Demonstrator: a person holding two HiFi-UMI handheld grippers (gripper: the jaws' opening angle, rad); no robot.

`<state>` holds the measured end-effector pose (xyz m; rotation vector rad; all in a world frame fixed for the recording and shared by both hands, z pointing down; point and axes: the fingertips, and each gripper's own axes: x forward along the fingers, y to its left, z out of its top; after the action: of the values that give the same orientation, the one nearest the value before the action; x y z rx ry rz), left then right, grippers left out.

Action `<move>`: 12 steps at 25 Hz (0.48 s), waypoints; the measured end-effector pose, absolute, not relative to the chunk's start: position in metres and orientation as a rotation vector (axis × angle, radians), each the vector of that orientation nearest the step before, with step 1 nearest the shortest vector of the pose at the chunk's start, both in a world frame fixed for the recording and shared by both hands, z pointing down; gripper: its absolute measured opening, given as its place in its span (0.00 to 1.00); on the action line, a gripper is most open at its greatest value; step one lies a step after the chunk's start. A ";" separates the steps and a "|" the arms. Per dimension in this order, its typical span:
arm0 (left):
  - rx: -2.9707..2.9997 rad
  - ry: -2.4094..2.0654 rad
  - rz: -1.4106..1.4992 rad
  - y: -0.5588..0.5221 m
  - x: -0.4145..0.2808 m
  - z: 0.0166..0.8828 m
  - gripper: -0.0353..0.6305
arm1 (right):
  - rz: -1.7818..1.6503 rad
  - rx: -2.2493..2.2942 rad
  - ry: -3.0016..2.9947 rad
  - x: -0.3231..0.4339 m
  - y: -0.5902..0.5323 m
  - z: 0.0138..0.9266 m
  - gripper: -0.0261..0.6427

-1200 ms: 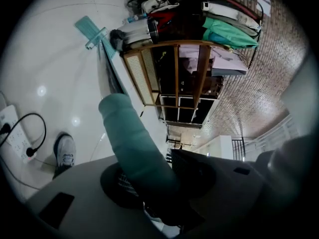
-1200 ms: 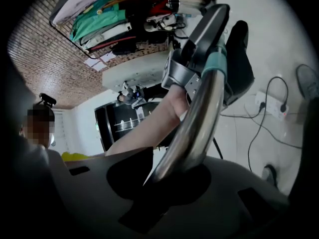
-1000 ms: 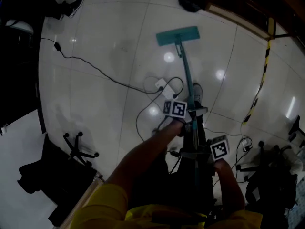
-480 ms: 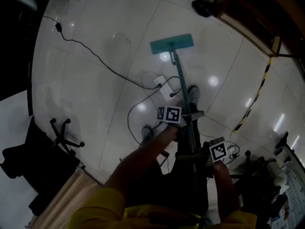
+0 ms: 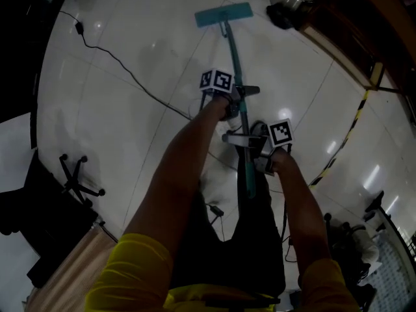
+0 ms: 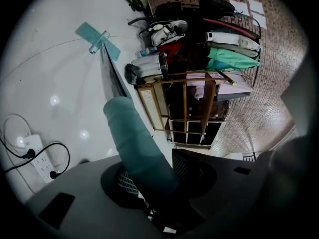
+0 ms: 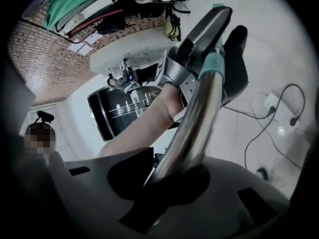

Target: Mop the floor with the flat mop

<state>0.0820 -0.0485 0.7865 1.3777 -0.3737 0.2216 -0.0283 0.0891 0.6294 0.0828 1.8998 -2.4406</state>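
A flat mop with a teal head lies on the white tiled floor far ahead, its long pole running back toward me. My left gripper is shut on the pole's teal sleeve, higher up the pole. My right gripper is shut on the pole's bare metal part, lower down and nearer to me. In the left gripper view the mop head shows at the top left. In the right gripper view the left gripper and the forearm show further along the pole.
A black cable crosses the floor at the left; a power strip with plugs lies close by. A metal pot and a wooden shelf stand near the mop head. A chair base is at the left, and black-and-yellow tape at the right.
The mop head has slid forward, away from me, and both grippers have moved forward along with the pole. The arms are now stretched out further.
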 end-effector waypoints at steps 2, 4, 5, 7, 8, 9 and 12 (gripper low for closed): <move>1.372 -0.375 0.244 -0.051 0.080 0.786 0.31 | -2.439 0.096 1.898 -0.034 0.087 0.622 0.16; 1.352 -0.372 0.214 -0.035 0.084 0.778 0.30 | -2.463 0.113 1.890 -0.032 0.104 0.610 0.16; 1.336 -0.364 0.176 -0.019 0.087 0.770 0.30 | -2.476 0.123 1.874 -0.030 0.119 0.600 0.16; 1.303 -0.349 0.110 0.030 0.092 0.748 0.30 | -2.521 0.148 1.839 -0.026 0.165 0.574 0.17; 1.288 -0.350 0.089 0.061 0.094 0.736 0.31 | -2.556 0.164 1.817 -0.024 0.194 0.559 0.17; 1.266 -0.355 0.067 0.094 0.096 0.723 0.32 | -2.599 0.173 1.787 -0.021 0.225 0.544 0.17; 1.177 -0.379 0.016 0.187 0.099 0.688 0.31 | -2.759 0.154 1.707 -0.006 0.315 0.512 0.17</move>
<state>0.0993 0.1866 0.6875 1.1770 -0.3791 0.0160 -0.0062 0.3150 0.5121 0.1544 1.7073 -2.7589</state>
